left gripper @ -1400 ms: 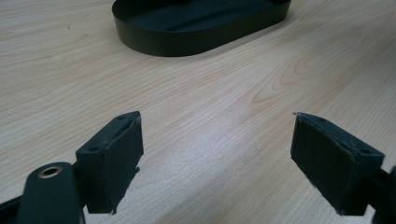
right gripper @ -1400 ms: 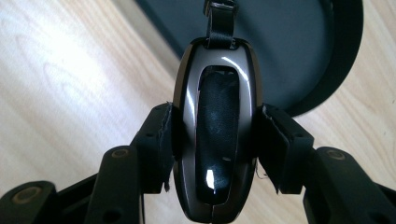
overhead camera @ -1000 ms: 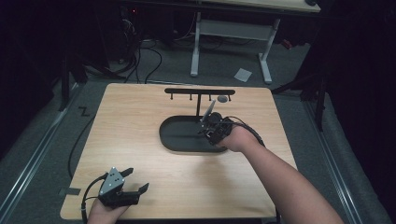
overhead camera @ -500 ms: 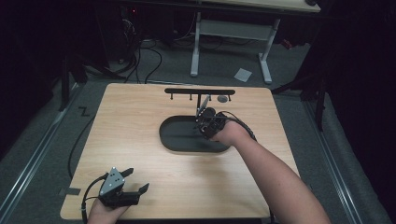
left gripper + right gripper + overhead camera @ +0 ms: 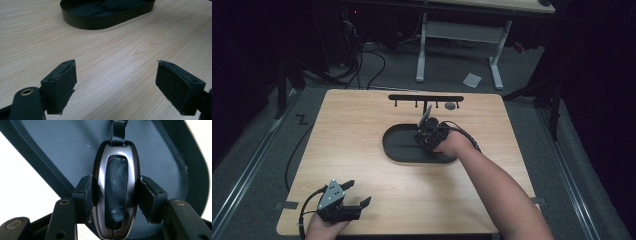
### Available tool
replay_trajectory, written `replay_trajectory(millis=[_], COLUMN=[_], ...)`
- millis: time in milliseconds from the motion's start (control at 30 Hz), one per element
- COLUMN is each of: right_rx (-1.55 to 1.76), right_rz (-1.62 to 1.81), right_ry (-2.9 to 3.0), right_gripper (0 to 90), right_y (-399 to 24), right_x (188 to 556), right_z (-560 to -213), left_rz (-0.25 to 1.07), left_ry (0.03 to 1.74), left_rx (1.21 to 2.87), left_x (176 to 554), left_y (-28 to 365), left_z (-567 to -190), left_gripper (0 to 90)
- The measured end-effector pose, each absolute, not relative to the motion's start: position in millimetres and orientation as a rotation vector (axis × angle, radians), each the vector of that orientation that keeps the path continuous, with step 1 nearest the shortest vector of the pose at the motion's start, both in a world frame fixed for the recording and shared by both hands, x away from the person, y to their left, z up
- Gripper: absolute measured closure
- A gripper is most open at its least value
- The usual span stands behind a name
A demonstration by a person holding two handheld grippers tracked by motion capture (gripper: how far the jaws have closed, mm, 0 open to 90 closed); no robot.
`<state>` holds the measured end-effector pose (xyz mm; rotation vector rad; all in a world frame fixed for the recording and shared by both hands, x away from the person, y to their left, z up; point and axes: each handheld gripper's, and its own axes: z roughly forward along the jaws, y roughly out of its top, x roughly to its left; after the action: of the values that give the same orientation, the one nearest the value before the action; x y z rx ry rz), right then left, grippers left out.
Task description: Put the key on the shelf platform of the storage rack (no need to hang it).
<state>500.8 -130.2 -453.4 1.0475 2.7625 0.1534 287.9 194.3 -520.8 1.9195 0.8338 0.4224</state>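
Key fob (image 5: 116, 195) squeezed by right gripper (image 5: 116, 198) fingers over black tray (image 5: 399, 147); probably hook rack (image 5: 426, 98) next. Left gripper (image 5: 116, 85) fingers wide apart, empty.

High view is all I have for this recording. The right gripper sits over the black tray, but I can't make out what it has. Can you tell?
Observer: In the right gripper view, the right gripper is shut on a key fob, glossy dark rim with a leather-like inset, one pad on each long side.
Operator: Anything attached to the fob?
Observer: A black strap runs from its far end, away from the jaws; the tray floor lies behind it.
Operator: And the left gripper, holding anything?
Observer: No. In the left gripper view the left gripper stands open, with bare wooden table between the pads.
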Motion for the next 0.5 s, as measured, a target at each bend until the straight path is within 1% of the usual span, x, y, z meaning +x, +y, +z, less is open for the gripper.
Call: replay_trajectory(millis=[500], right_rx=[1.135], right_rz=[0.103], right_ry=[2.784], right_gripper=[48.5], right_y=[-142.6], right_x=[505.0], right_z=[-482.6], left_rz=[0.419], left_ry=[0.831], left_rx=[1.928], left_x=[288.1], left_y=[193.6], left_z=[-521.4], left_gripper=[17.8])
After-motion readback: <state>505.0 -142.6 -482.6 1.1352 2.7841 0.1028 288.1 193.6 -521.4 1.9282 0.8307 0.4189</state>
